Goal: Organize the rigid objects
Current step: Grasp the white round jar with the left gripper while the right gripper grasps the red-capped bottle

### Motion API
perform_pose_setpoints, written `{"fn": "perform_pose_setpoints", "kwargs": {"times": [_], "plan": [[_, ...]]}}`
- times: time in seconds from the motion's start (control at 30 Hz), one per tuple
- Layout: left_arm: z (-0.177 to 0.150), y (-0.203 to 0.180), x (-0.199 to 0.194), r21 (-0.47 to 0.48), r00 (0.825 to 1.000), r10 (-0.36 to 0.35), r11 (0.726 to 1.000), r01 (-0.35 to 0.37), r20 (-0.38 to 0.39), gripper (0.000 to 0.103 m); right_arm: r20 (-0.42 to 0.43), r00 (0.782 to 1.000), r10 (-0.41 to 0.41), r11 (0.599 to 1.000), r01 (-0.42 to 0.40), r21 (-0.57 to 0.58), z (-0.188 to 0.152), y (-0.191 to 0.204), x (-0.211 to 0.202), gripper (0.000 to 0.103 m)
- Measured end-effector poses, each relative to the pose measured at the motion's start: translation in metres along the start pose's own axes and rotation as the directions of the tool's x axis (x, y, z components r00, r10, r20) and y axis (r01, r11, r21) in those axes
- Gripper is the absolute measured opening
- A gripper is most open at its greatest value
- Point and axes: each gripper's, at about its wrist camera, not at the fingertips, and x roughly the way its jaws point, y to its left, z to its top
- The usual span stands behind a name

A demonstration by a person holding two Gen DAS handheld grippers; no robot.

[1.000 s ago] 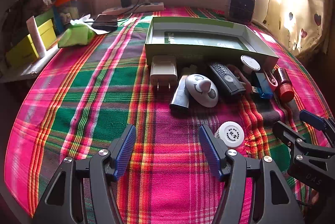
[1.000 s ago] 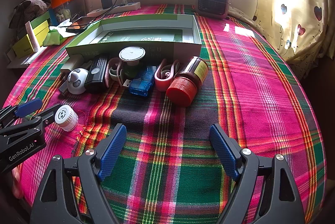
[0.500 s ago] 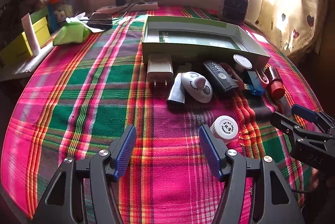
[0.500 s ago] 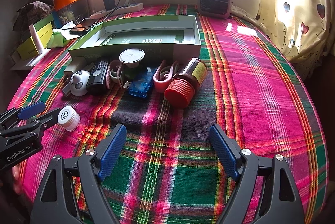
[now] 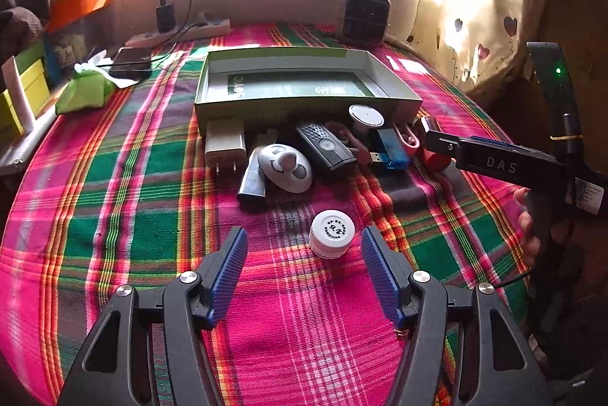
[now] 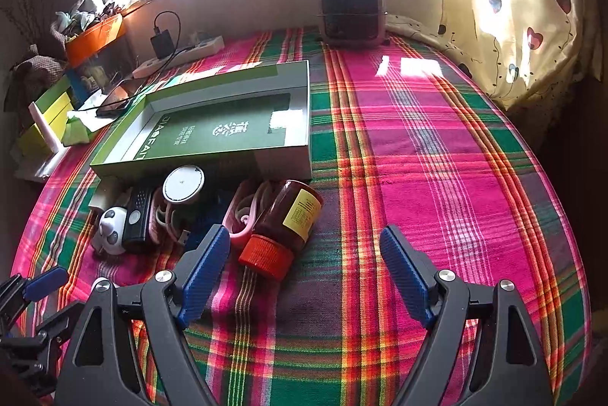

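Observation:
A small white round jar (image 5: 331, 233) stands on the plaid cloth just ahead of my open left gripper (image 5: 304, 267), between its blue pads. A brown bottle with a red cap (image 6: 285, 223) lies on its side just ahead of my open right gripper (image 6: 306, 273), near its left pad. Behind lie a white charger (image 5: 225, 144), a panda-shaped gadget (image 5: 285, 167), a black remote (image 5: 323, 147), a blue USB stick (image 5: 391, 151), a white round lid (image 6: 183, 184) and pink clips (image 6: 243, 212). An open green box (image 6: 228, 132) lies behind them, empty.
A small heater (image 6: 351, 11) stands at the back. A power strip with charger (image 6: 178, 51), a phone (image 5: 133, 60), a green tissue pack (image 5: 85, 92) and yellow boxes (image 5: 22, 94) sit at the left. A curtain (image 6: 532, 7) hangs at the right.
My left gripper has moved right so the white jar now sits between its pads. My right gripper has risen and moved forward over the red-capped bottle.

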Motion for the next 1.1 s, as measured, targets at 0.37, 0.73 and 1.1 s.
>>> {"fn": "perform_pose_setpoints", "kwargs": {"times": [0.37,0.73,1.1], "plan": [[0.005,-0.011,0.020,0.024,0.998,-0.039,0.999,0.041,-0.055,0.053,-0.029,0.999,0.016,1.000,-0.016,0.011,0.005,-0.006,0.014,0.064],[0.005,-0.008,0.028,0.021,0.997,-0.034,0.999,0.036,-0.069,0.035,-0.051,0.998,0.036,0.999,-0.036,0.005,0.005,-0.007,0.020,0.042],[0.006,-0.003,0.029,0.000,0.997,-0.045,0.999,0.045,-0.061,0.027,-0.049,0.998,0.049,0.999,-0.048,0.025,0.004,-0.011,0.020,0.033]]}}
